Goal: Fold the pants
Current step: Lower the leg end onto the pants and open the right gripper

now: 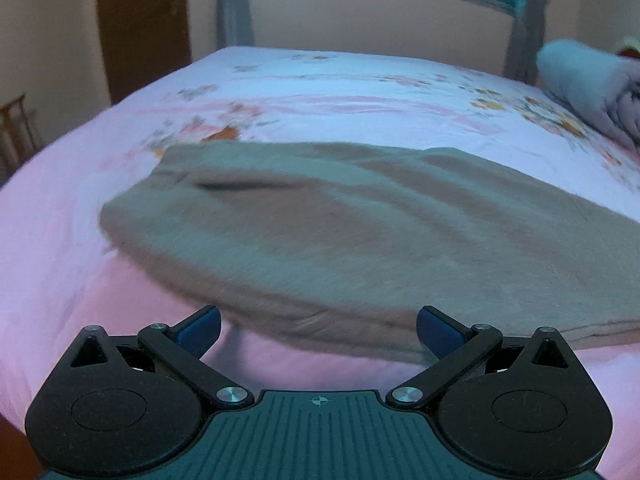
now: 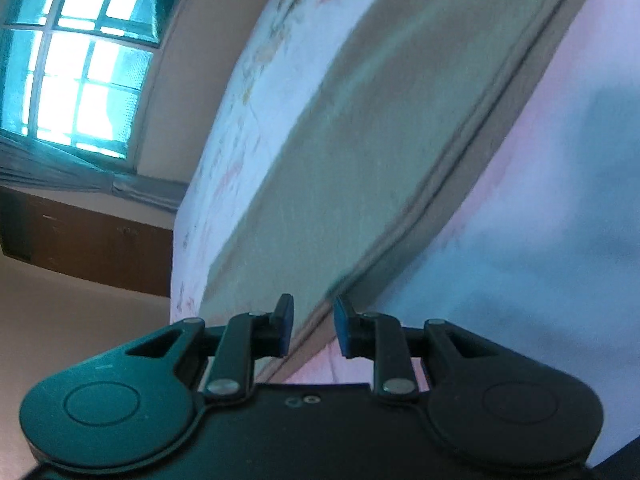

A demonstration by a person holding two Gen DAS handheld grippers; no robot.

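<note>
Beige-grey pants (image 1: 360,232) lie flat on a pink floral bedsheet (image 1: 60,240), folded lengthwise with the waist end at the left. My left gripper (image 1: 318,330) is wide open and empty, hovering at the near edge of the pants. In the right wrist view the camera is rolled sideways; the pants (image 2: 360,140) run diagonally with their doubled edge toward me. My right gripper (image 2: 312,330) is partly open, its blue pads either side of the pants' edge without clamping it.
A folded white quilt (image 1: 592,88) sits at the bed's far right. A window (image 2: 80,64) with grey curtains and a brown wooden cabinet (image 2: 92,240) stand beyond the bed. A wooden door (image 1: 140,28) is at the far left.
</note>
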